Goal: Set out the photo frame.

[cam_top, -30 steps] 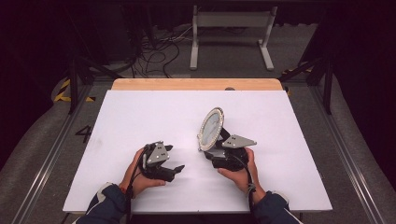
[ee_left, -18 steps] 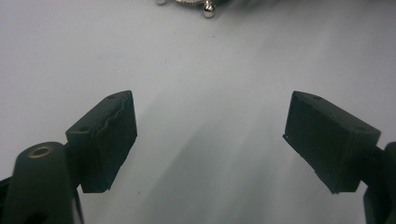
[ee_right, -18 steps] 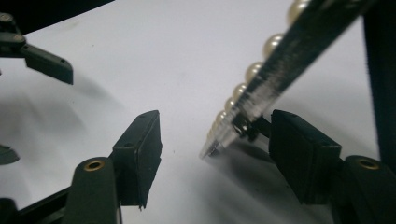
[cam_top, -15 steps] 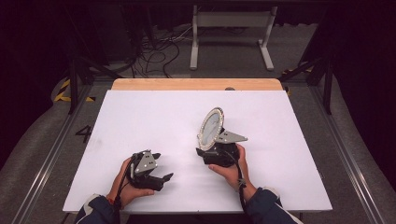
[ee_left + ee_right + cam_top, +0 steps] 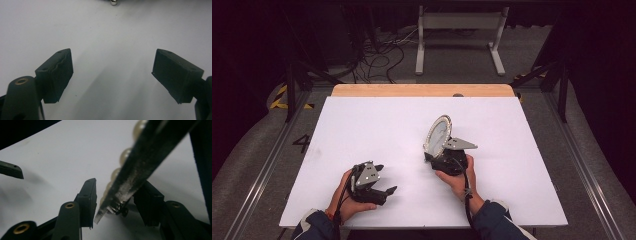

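A round mirror [image 5: 438, 135] rimmed with pearl beads stands tilted on edge above the white table [image 5: 377, 125], right of centre. My right gripper [image 5: 432, 156] is shut on its lower rim. In the right gripper view the mirror [image 5: 140, 155] runs edge-on between the two jaws of the right gripper [image 5: 118, 183], beads toward the left jaw. My left gripper [image 5: 387, 178] rests low at the front left, open, with nothing between its jaws. The left gripper view has the left gripper [image 5: 112, 53] spread wide over bare white table.
A wooden strip [image 5: 422, 90] borders the table's far edge. Behind it, on the floor, are a metal stand [image 5: 459, 35] and loose cables [image 5: 382, 50]. A small shiny ball [image 5: 114, 2] sits at the top of the left gripper view.
My left hand and gripper drew back toward the front left corner. The right hand shifted slightly left at the mirror's base; the mirror stayed almost where it was.
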Action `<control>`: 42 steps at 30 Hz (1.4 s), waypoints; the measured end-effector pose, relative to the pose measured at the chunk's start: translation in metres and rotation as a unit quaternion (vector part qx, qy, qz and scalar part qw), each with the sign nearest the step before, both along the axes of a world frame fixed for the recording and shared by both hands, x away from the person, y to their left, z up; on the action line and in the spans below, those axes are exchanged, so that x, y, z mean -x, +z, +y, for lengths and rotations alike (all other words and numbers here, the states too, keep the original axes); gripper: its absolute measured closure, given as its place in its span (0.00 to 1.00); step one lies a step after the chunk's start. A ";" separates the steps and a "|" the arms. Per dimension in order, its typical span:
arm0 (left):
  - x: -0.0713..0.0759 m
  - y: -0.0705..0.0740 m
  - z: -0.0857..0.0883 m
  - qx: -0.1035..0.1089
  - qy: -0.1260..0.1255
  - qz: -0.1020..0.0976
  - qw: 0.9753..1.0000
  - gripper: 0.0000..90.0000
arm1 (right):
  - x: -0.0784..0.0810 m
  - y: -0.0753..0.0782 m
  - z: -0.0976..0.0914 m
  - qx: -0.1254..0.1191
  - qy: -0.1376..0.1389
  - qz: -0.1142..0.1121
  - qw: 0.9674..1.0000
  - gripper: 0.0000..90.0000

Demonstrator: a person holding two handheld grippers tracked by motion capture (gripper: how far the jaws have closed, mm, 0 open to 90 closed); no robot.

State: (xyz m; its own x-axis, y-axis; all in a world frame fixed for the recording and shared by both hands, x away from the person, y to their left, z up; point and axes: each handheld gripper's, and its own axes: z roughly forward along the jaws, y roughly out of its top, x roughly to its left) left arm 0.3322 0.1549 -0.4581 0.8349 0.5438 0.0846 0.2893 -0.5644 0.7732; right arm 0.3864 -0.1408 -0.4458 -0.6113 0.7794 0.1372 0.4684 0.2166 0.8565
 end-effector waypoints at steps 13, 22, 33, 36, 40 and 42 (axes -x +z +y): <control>-0.002 0.001 -0.003 -0.008 -0.007 -0.004 1.000 0.19 | 0.004 0.001 -0.008 0.010 0.017 0.004 1.000 0.67; -0.004 0.002 -0.008 -0.011 -0.017 0.000 1.000 0.18 | 0.010 0.001 -0.014 0.011 0.029 0.003 1.000 0.72; -0.007 0.002 -0.016 -0.026 -0.029 0.000 0.999 0.17 | 0.016 0.002 -0.022 0.010 0.039 0.007 0.999 0.80; -0.008 0.002 -0.016 -0.027 -0.019 0.000 0.999 0.17 | 0.017 0.002 -0.023 0.010 0.041 0.009 0.999 0.81; -0.008 0.002 -0.016 -0.025 -0.016 0.000 1.000 0.17 | 0.018 0.003 -0.026 0.008 0.047 0.012 0.999 0.82; -0.008 0.002 -0.016 -0.025 -0.016 0.000 1.000 0.17 | 0.019 0.003 -0.026 0.008 0.048 0.013 0.999 0.82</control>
